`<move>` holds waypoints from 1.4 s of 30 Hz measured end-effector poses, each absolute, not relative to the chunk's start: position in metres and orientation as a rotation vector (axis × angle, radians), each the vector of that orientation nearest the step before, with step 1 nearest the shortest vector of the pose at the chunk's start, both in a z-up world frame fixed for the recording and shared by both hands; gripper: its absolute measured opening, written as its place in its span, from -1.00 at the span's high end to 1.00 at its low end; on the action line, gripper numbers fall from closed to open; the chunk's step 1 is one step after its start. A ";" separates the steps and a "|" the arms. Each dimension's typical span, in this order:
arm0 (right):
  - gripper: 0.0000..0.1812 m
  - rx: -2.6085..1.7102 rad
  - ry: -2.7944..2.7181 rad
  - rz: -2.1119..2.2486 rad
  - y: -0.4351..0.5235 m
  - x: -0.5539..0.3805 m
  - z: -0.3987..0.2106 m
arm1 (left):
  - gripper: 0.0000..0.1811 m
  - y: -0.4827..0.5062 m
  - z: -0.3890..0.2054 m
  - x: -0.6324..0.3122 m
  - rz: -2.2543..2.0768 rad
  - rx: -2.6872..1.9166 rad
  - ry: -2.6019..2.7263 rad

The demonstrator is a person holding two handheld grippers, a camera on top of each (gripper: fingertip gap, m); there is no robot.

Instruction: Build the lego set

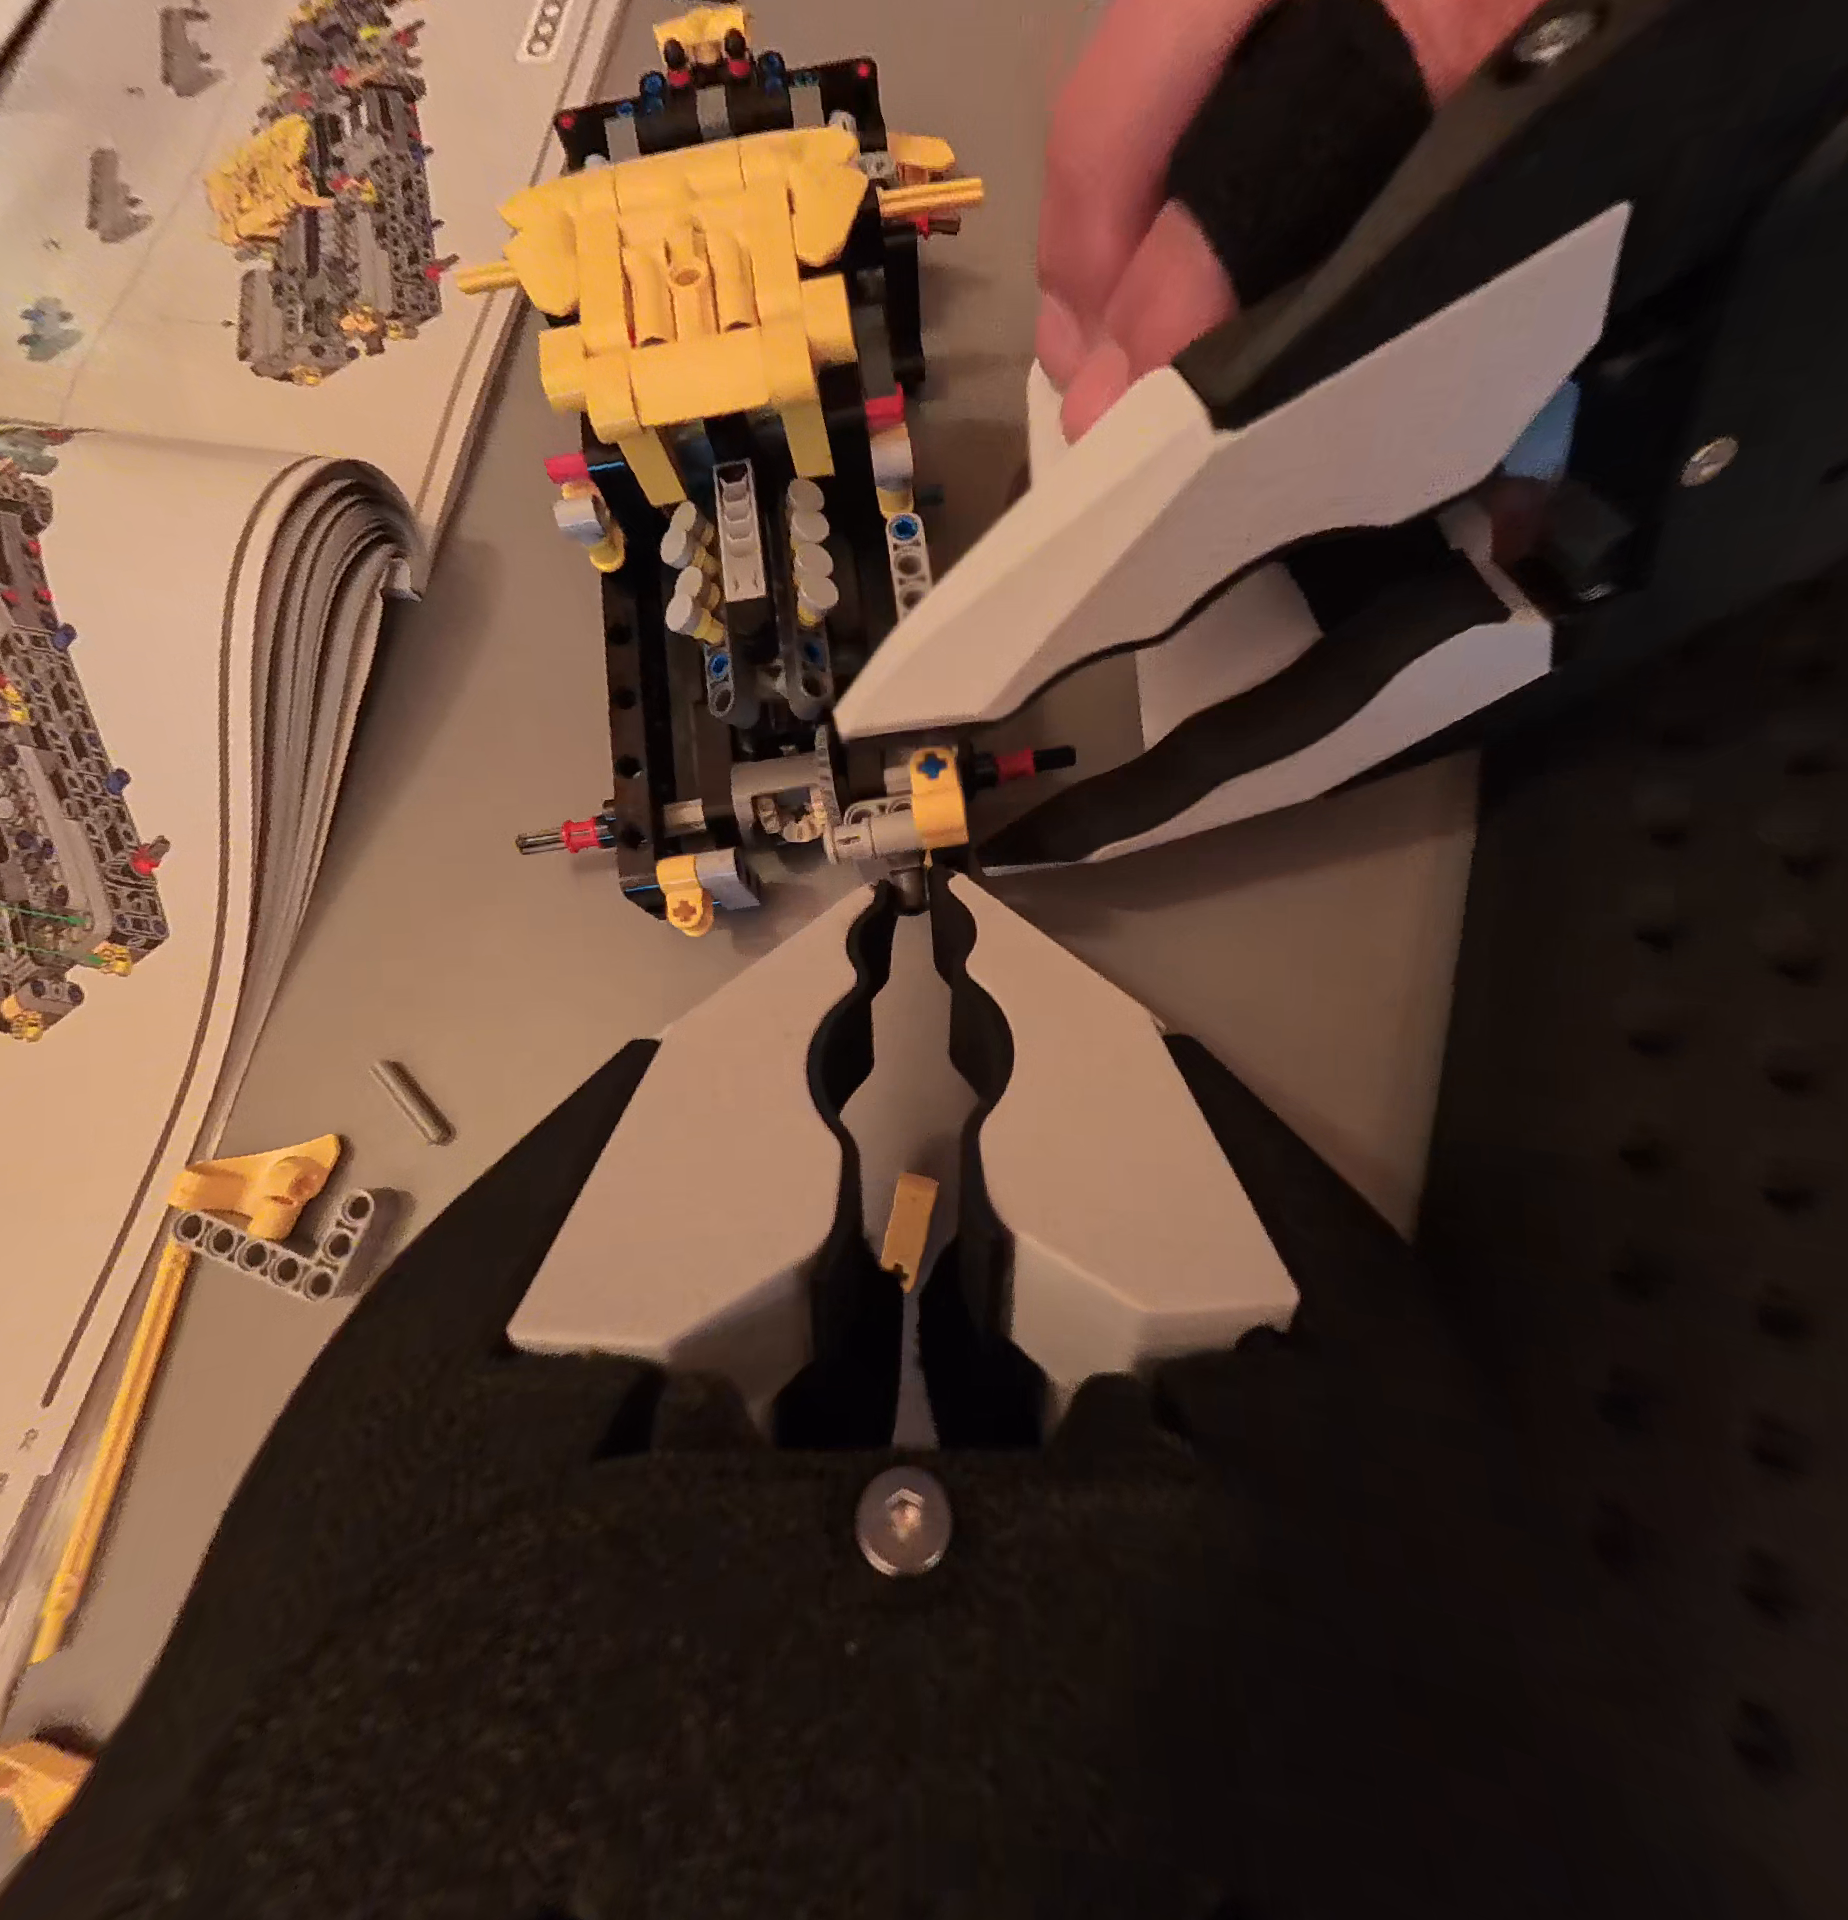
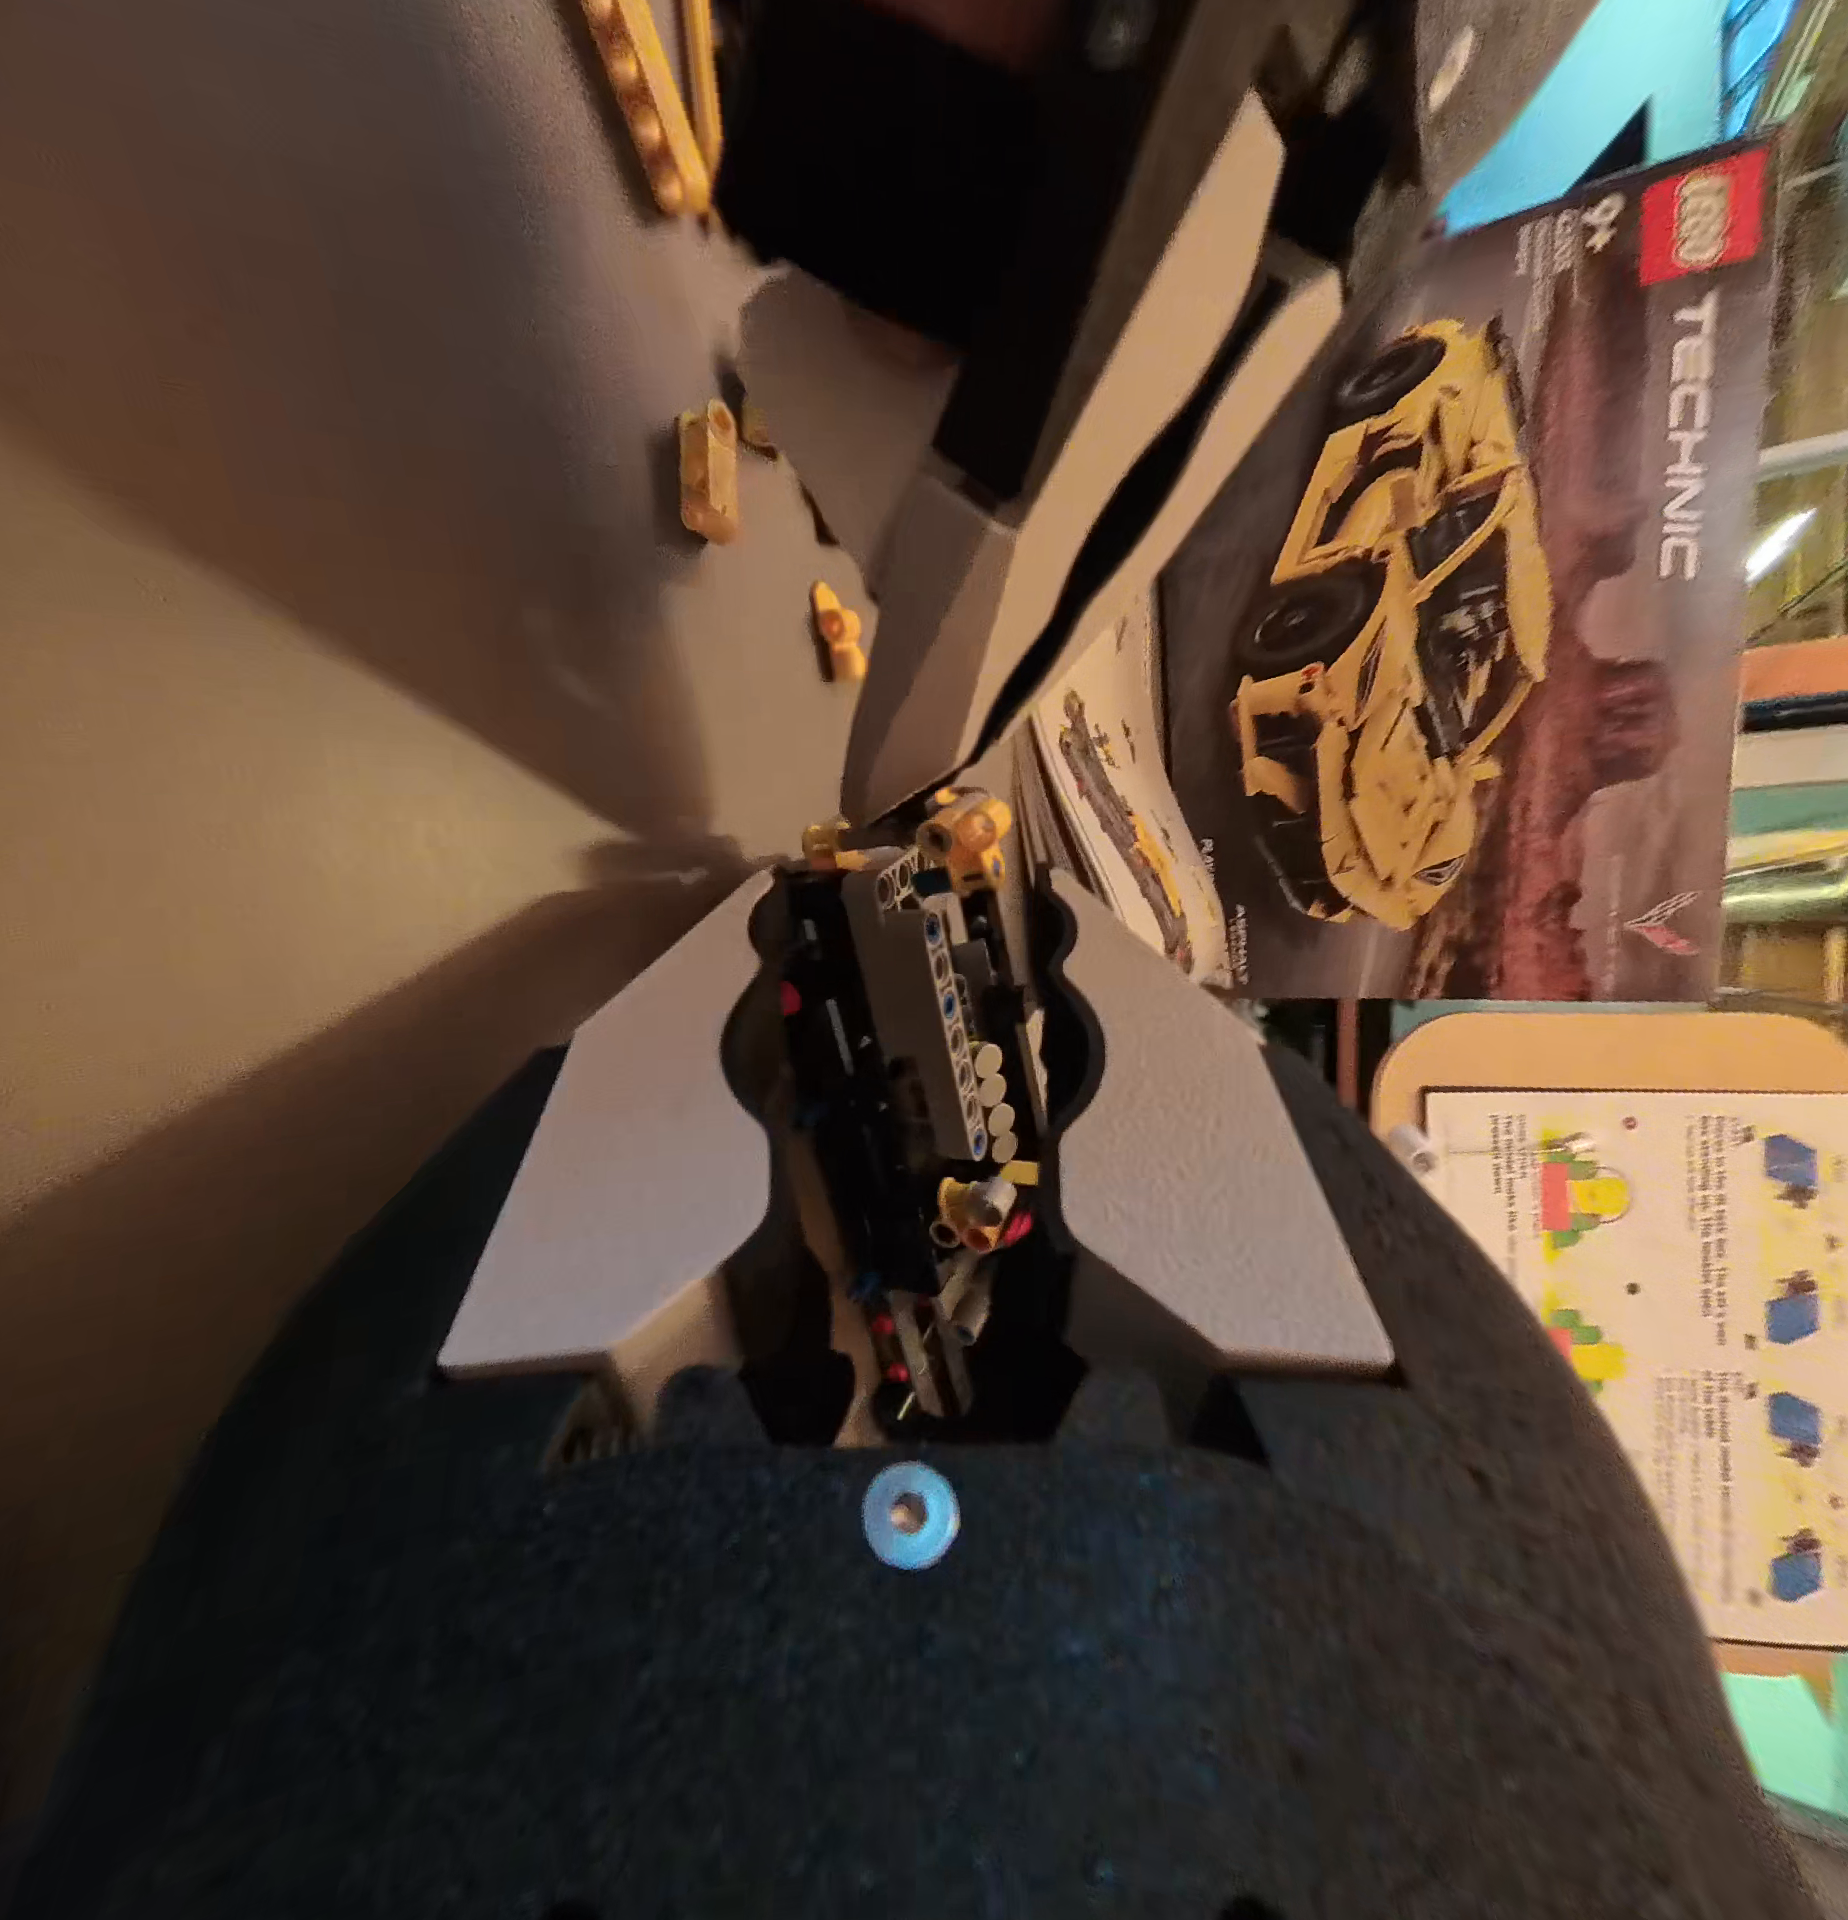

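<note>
Your left gripper (image 1: pixel 907 891): fingers nearly shut, tips pinching a small grey pin at the car chassis (image 1: pixel 733 499) near end; your right gripper (image 2: pixel 904 894) clamps the chassis sides

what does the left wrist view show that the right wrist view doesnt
Only the left wrist view: the grey L-shaped beam, the long yellow axle and the model's yellow bodywork.
Only the right wrist view: the set's box and a printed sheet.
Both: the lego model, gripped along its side by the right gripper, the left gripper pinching a small grey part at its end, and the instruction booklet.
</note>
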State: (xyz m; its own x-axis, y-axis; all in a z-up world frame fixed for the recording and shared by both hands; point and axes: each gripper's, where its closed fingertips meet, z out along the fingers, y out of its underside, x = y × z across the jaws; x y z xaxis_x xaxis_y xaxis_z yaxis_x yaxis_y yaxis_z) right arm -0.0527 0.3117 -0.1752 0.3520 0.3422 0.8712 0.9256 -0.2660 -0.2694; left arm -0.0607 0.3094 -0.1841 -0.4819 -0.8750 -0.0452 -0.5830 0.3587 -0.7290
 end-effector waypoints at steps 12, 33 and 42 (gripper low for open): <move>0.59 -1.706 -1.167 -0.938 0.310 -0.048 -0.179 | 0.93 0.306 -0.188 -0.056 -0.779 -1.319 2.384; 0.56 -1.992 -0.923 -0.306 0.306 -0.052 -0.173 | 0.92 0.307 -0.186 -0.050 -0.968 -1.312 2.254; 0.85 -2.059 -1.071 -0.283 0.312 -0.046 -0.176 | 0.92 0.307 -0.189 -0.049 -0.928 -1.254 2.245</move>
